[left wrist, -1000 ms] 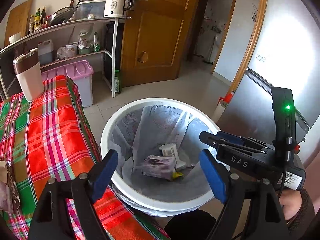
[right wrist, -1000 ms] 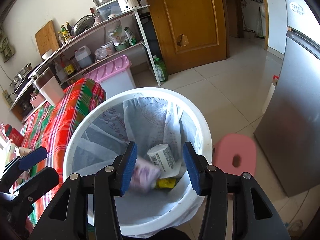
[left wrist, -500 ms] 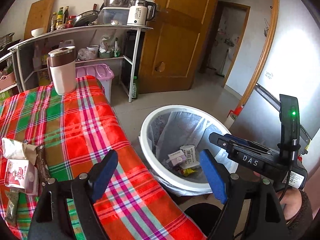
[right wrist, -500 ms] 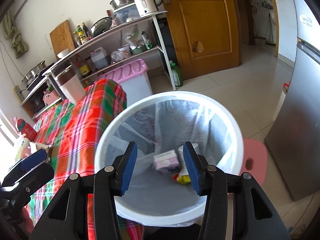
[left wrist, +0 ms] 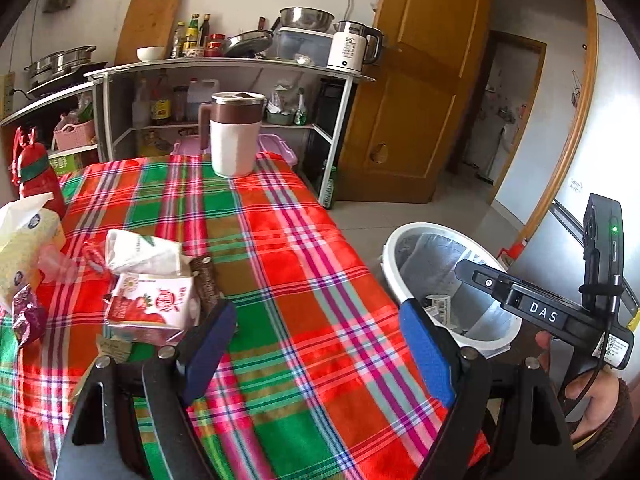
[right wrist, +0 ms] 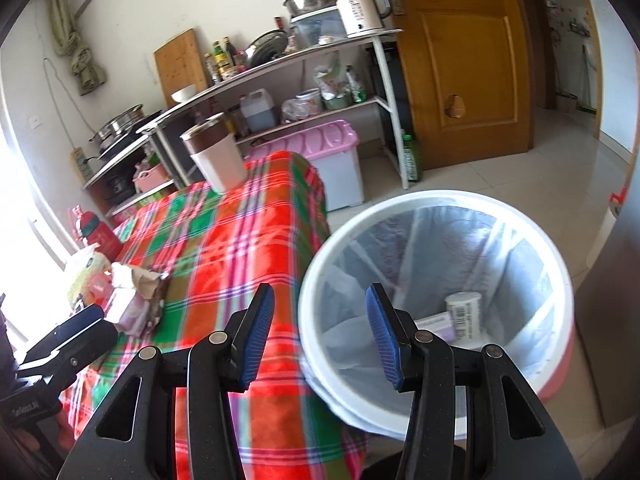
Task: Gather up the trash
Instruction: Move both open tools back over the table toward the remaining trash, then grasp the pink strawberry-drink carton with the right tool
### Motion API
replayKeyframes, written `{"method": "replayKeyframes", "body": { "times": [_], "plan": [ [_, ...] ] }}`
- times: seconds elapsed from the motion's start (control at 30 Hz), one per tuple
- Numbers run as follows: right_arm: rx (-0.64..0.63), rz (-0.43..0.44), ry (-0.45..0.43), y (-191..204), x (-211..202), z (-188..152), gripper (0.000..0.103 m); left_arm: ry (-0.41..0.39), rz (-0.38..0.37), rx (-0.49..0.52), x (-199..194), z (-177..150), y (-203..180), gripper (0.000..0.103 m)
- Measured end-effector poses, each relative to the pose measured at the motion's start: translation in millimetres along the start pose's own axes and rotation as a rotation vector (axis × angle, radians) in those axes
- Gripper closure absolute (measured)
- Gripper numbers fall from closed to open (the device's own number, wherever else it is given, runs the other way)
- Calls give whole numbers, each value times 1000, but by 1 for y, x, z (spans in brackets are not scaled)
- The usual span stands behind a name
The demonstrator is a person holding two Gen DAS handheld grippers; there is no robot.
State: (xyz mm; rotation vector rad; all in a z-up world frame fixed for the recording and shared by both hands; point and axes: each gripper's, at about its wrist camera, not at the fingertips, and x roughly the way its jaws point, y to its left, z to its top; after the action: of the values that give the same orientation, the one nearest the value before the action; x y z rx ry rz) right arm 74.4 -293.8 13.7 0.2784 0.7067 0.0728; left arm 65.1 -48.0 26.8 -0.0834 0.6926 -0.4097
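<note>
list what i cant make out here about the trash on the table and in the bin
- Bin contents, left wrist view: mostly hidden behind the right claw and the left claw.
- Bin bottom, right wrist view: only a white cup and a pale carton show; the near rim hides the rest.
- Table trash pile, right wrist view: blurred and overexposed.

On the bench (left wrist: 304, 264) the trash lies at the left side — a milk carton (left wrist: 154, 312) in front, a crumpled wrapper (left wrist: 140, 254) just behind it. A jug (left wrist: 236, 136) stands at the far edge. The bin (right wrist: 436, 304) stands on the floor right of the bench — inside it lies a cup (right wrist: 464, 312).
</note>
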Motion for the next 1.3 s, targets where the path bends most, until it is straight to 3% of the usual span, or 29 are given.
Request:
{"method": "replayKeyframes", "body": {
  "times": [0.43, 0.83, 0.93, 1.03, 1.3],
  "plan": [
    [-168, 156, 68, 78, 36, -13, 54, 27, 152, -102, -22, -32, 85, 18],
    [-299, 260, 132, 143, 74, -14, 51, 117, 266, -123, -5, -51, 134, 18],
    [-315, 280, 149, 155, 83, -15, 51, 145, 265, -124, 6, -51, 142, 18],
    [-341, 295, 156, 164, 88, -16, 50, 168, 299, -116, 12, -53, 146, 25],
    [-401, 336, 177, 189, 108, -13, 44, 147, 293, -170, 4, -52, 163, 35]
  ]
}}
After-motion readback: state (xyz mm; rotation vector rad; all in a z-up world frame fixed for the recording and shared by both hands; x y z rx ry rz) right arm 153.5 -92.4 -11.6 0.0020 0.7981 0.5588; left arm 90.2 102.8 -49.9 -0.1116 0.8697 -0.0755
